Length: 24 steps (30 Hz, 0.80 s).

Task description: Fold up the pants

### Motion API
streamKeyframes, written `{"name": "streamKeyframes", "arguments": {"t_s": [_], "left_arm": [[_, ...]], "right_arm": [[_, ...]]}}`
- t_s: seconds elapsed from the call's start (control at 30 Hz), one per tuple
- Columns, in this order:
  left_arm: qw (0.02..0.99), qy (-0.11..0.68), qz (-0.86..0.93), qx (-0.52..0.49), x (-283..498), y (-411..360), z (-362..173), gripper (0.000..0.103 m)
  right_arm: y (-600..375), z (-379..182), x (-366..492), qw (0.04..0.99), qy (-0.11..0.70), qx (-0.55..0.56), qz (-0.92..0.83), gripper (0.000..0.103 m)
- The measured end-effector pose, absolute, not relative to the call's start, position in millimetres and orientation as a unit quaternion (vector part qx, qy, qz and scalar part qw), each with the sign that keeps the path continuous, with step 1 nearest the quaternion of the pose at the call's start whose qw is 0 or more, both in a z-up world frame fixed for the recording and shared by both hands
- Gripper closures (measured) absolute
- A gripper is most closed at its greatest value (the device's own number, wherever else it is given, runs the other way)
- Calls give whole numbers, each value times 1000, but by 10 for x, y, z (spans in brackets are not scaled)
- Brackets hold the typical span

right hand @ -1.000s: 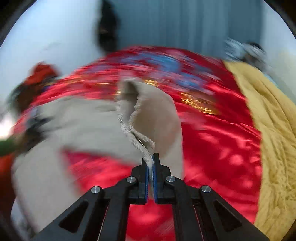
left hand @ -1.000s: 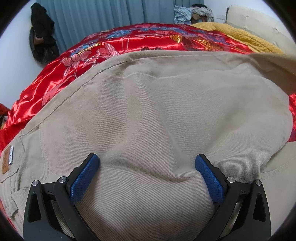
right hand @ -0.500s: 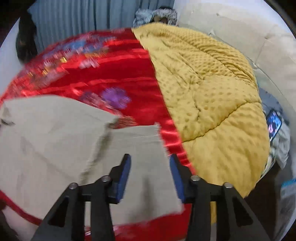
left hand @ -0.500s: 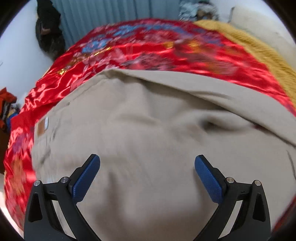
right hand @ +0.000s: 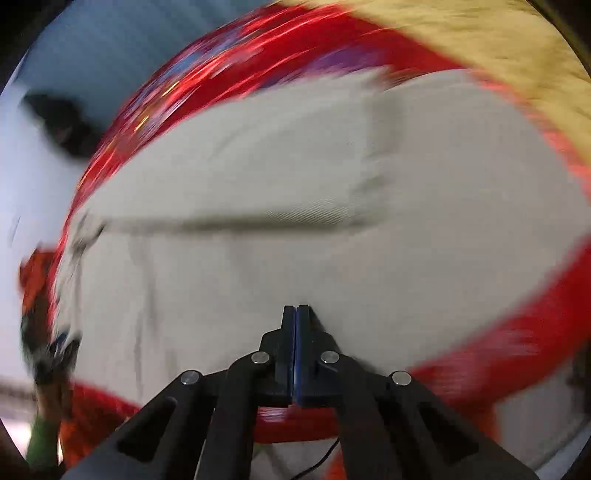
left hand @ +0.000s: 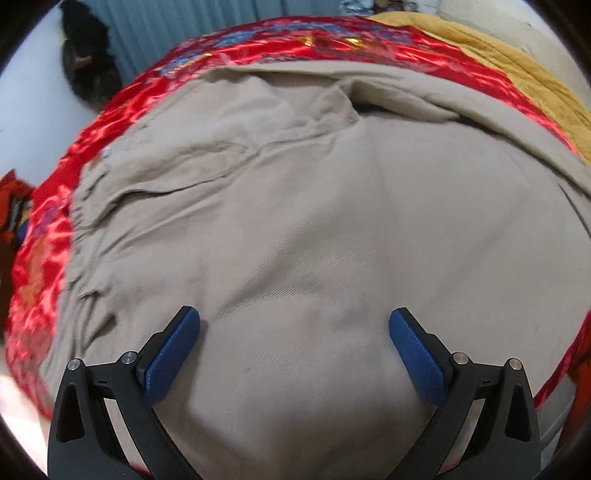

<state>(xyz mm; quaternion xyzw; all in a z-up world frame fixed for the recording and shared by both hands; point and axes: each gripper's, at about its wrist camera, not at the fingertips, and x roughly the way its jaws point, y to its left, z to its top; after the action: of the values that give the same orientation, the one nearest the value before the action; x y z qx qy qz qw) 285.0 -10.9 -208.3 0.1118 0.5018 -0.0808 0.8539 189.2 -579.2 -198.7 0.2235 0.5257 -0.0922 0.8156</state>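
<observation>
Bed's covered with a shiny red satin spread with a floral print (left hand: 280, 48) — super glossy, catches the light. A mustard-yellow textured blanket (left hand: 517, 70) lies along its far right side. Behind the bed hang pleated grey-blue curtains (left hand: 192, 22), with a dark bundle of clothes (left hand: 88, 66) against the plain white wall (left hand: 33, 122) on the left.

The pants (left hand: 314, 221) cover nearly all the bed surface under my claws; their folded layers form a raised ridge (left hand: 399, 99) at the far right. Bare red satin cover (left hand: 110, 122) remains only as a narrow band along the far and left edges. A bulky yellow quilt (left hand: 524, 70) blocks the far right side. A dark hanging garment (left hand: 88, 66) stands against the far left wall, beside the curtain (left hand: 207, 22).
</observation>
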Motion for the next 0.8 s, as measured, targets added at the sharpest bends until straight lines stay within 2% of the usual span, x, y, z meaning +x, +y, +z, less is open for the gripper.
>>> {"name": "streamKeyframes", "arguments": {"t_s": [0.03,0.07,0.13,0.23,0.3,0.37,0.4,0.47,0.5,0.53,0.57,0.67,0.8], "left_arm": [[859,495,-79,101,2839,-122,-2026,1],[867,485,-82,85,2833,-144,-1960,1],[878,467,-84,63,2768,-115,-1878,1],[888,450,-76,57,2969,-203,-1853,1],[883,461,-68,60,3027,-214,-1989,1],[855,509,-69,71,3163,-204,-2379,0],[860,501,-72,71,3146,-187,-2408,0],[855,507,-75,84,3141,-220,-2324,1],[850,514,-80,83,3158,-221,-2275,1],[852,512,-91,64,3170,-196,-2144,1],[861,496,-104,34,3189,-146,-1966,1],[870,469,-140,-61,3421,9,-1597,1],[850,461,-160,-199,4002,203,-1513,1]], "right_arm": [[-5784,-1876,1885,825,516,210,-102,84],[-5739,-1784,1887,833,500,220,-87,79],[-5555,-1671,1902,842,467,265,-43,49],[-5276,-1770,2111,833,427,351,32,29],[-5168,-2042,2307,803,414,427,33,28],[-5262,-2249,2358,791,377,480,-42,28],[-5357,-2330,2334,784,348,506,-87,31],[-5468,-2440,2284,768,310,543,-143,50],[-5483,-2428,2339,769,318,529,-169,68],[-5473,-2378,2388,777,323,514,-169,92],[-5449,-2270,2442,792,322,494,-156,99],[-5406,-1815,2442,835,298,449,-109,99],[-5299,-990,2327,885,251,390,-16,99]]}}
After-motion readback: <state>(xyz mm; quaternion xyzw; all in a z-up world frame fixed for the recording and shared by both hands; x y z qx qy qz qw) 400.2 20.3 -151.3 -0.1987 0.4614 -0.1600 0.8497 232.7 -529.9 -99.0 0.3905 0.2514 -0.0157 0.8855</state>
